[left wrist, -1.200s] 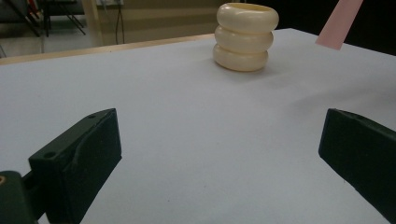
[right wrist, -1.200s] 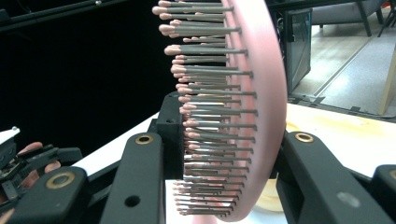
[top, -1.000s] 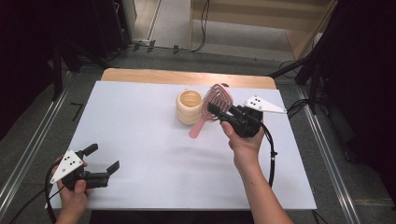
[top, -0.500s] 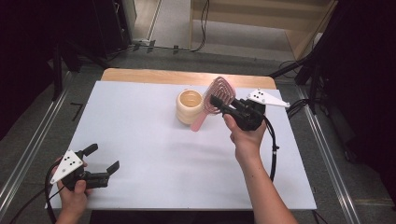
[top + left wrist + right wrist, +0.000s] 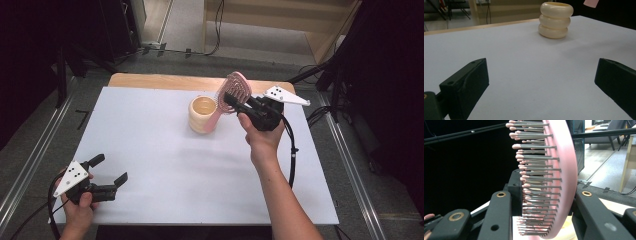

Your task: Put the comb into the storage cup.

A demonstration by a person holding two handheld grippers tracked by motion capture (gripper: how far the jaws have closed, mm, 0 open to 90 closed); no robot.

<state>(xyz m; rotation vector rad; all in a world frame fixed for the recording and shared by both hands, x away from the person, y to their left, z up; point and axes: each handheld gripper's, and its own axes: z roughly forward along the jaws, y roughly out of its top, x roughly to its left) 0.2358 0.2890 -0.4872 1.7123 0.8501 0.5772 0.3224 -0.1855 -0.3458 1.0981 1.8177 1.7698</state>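
Gripping a pink hairbrush (image 5: pixel 234 92) by its head, the right hand-held gripper (image 5: pixel 239 102) holds it raised over the far side of the white table (image 5: pixel 165 150), jaws clamped on either side of the oval head. The brush's long axis slants: the head points up and away toward the far edge, while the handle runs down and toward the person's left, ending close beside a cream ribbed cup (image 5: pixel 202 114); whether the handle touches the cup I cannot tell. In the right gripper view the brush (image 5: pixel 564 170) stands edge-on, its grey bristles with pink tips pointing left. The left hand-held gripper (image 5: pixel 109 169) rests low at the near left corner of the table, jaws spread wide and empty, aimed toward the cup (image 5: pixel 555 20) well apart from it. No writing or brand marks are readable on anything.
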